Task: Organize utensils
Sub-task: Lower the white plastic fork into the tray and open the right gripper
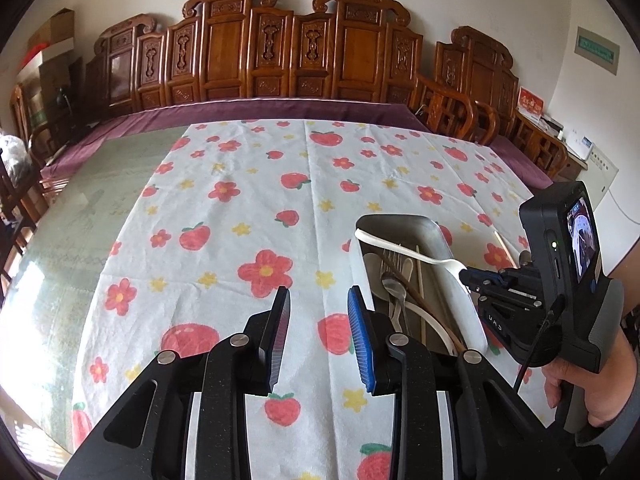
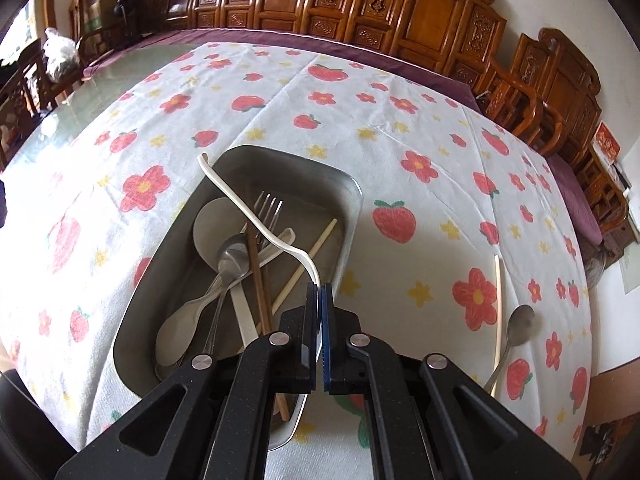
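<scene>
Left wrist view, left to right: the left gripper (image 1: pixel 318 320) hangs above the flowered tablecloth (image 1: pixel 248 200) with its 2 fingers spread apart and nothing between them; to its right stands the metal tray (image 1: pixel 404 222), and at the far right the right gripper (image 1: pixel 470 278), held in the person's right hand (image 1: pixel 580 392), reaches in over the tray's near rim. A white plastic spoon (image 1: pixel 400 249) is pinched by its bowl end in that gripper, its handle stretching leftward across the tray to the far left corner, raised above the pile inside. Right wrist view, left to right: the tray (image 2: pixel 348 188) holds a wide pale rice paddle (image 2: pixel 210 226), a white ladle-shaped spoon (image 2: pixel 176 330), a steel spoon (image 2: pixel 232 254), a steel fork (image 2: pixel 269 204), a dark brown chopstick (image 2: pixel 260 288) and a pale chopstick (image 2: pixel 308 264), all lying crossed over each other. The right gripper (image 2: pixel 319 292) shows its 2 fingers pressed together on the white spoon (image 2: pixel 240 204), which arches up and away over the tray toward its far left rim. Farther right, on the bare cloth and well apart from the tray, lie a second pale chopstick (image 2: pixel 497 308) and a second steel spoon (image 2: pixel 516 332), side by side.
</scene>
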